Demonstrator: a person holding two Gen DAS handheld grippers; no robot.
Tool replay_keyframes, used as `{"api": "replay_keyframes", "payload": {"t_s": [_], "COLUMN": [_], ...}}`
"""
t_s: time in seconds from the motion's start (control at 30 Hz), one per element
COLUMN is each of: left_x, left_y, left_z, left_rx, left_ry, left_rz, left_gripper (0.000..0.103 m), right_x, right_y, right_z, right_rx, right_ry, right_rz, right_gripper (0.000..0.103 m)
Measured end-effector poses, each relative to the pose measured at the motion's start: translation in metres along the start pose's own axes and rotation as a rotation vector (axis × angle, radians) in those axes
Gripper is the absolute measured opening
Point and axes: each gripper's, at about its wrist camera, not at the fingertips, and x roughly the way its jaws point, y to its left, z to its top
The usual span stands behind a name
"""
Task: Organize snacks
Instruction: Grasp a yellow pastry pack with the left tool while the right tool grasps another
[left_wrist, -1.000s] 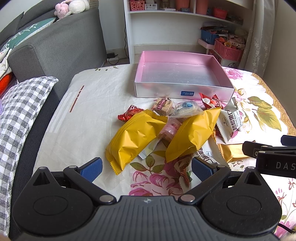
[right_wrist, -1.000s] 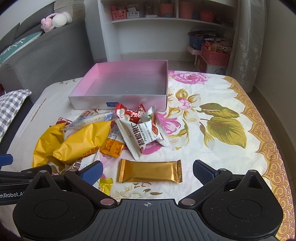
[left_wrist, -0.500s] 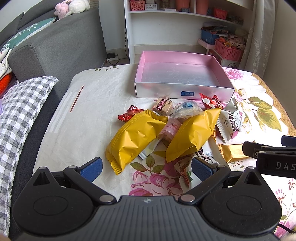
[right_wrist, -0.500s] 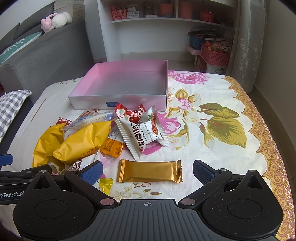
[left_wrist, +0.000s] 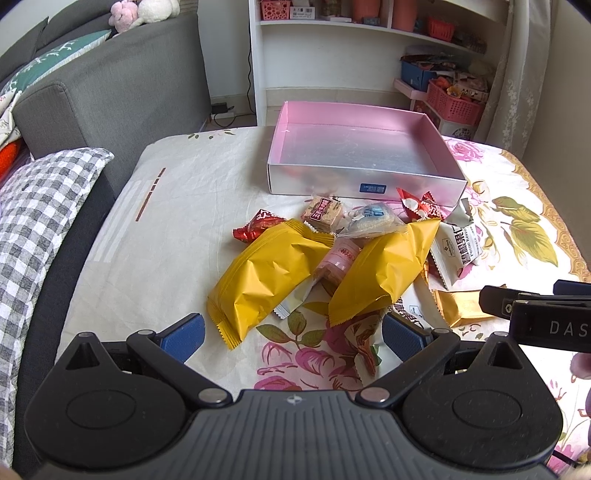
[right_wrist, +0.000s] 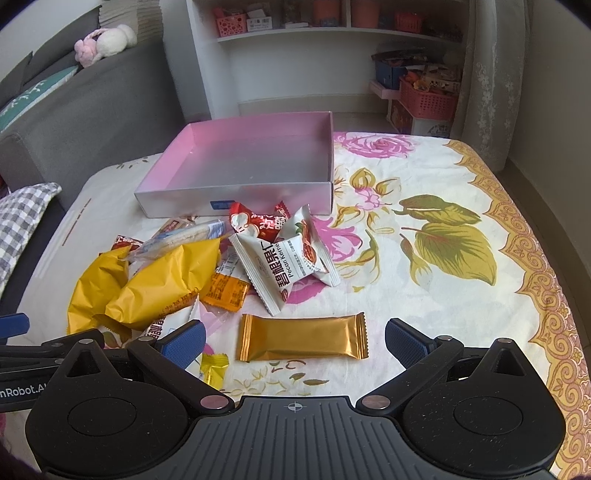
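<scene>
Nothing has moved since the earlier frames: your left gripper (left_wrist: 293, 334) and right gripper (right_wrist: 293, 338) hover with jaws wide and hold nothing, so sorting hasn't begun. Crinkly foil snacks, two puffy yellow packets (left_wrist: 266, 273) and a flat gold bar (right_wrist: 303, 341), lie heaped mid-table before the shallow, glossy pink box (right_wrist: 236, 201) near the far edge
</scene>
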Motion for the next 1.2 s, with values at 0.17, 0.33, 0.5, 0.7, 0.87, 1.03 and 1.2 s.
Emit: {"api": "replay_keyframes", "payload": {"t_s": [0.17,0.33,0.5,0.7,0.87,1.03,1.2], "left_x": [0.001,0.009,0.018,0.042,0.056,0.063,0.076], "left_y": [0.006,0.017,0.028,0.054,0.067,0.073,0.072], "left_z": [0.009,0.025,0.044,0.044,0.045,0.042,0.037], "left_rx": [0.004,-0.028,-0.038,-0.078,0.042,0.102,0.151], "left_ry": [-0.017,-0.014,-0.013,0.006,0.02,0.044,0.108], "left_rz": [-0.086,-0.137,-0.163,-0.258,-0.374,-0.405,-0.382], "left_gripper": [0.1,0.093,0.087,0.076,0.068,0.056,0.055], "right_x": [0.0,-0.006,0.004,0.03,0.059,0.071,0.085], "right_y": [-0.006,-0.011,-0.015,-0.01,-0.011,0.001,0.015], "right_z": [0.014,0.032,0.049,0.048,0.042,0.043,0.04], "right_rx": [0.048,0.069,0.158,0.25,0.343,0.343,0.323], "right_ry": [-0.006,-0.019,0.032,0.08,0.177,0.207,0.251], "right_rz": [0.05,0.096,0.183,0.338,0.448,0.497,0.5], "right_gripper": [0.103,0.103,0.103,0.101,0.086,0.079,0.069]}}
